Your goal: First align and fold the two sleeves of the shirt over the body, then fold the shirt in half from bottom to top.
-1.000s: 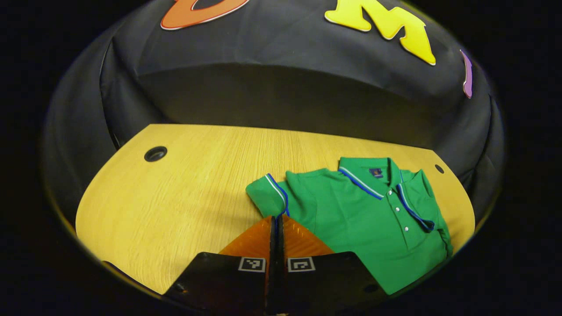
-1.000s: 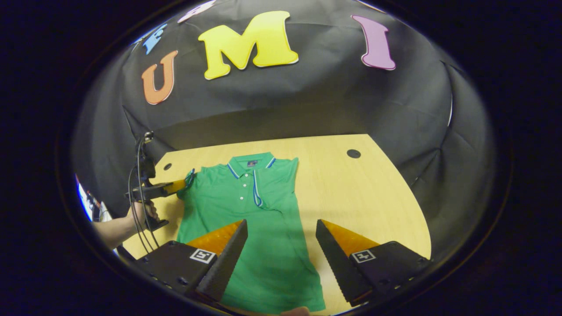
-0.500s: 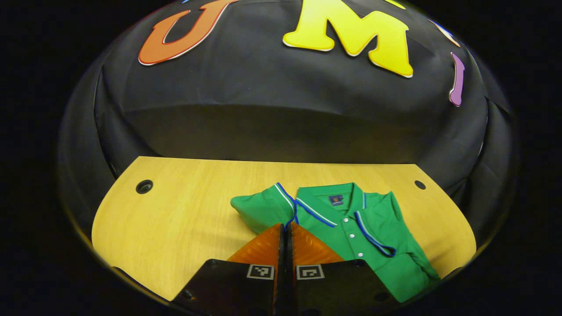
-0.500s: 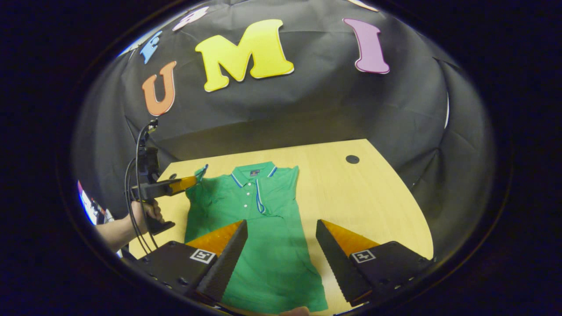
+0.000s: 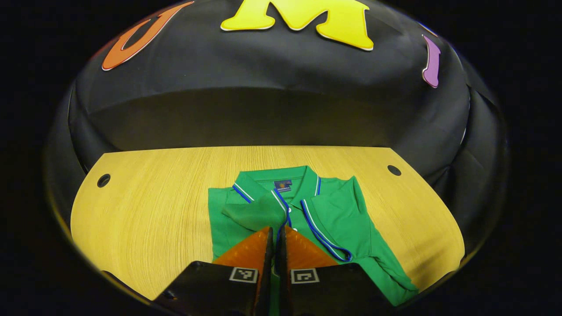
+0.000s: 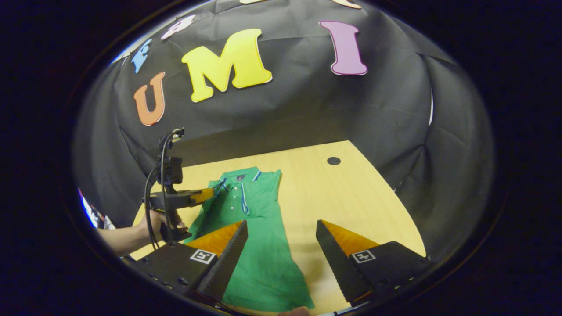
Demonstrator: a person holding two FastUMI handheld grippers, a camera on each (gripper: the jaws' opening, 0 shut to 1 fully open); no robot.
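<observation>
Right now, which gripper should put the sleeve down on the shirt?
Left. The left hand-held gripper is shut on the blue-trimmed sleeve, already over the green polo shirt. The right hand-held gripper is open, holding nothing.

Left tongs [image 5: 275,232] closed, fabric pinched between them, held by a hand [image 6: 164,221]. Right tongs [image 6: 281,228] wide open.

Recording booth, black cloth wall [image 5: 272,109], wooden table [image 5: 153,206]
</observation>
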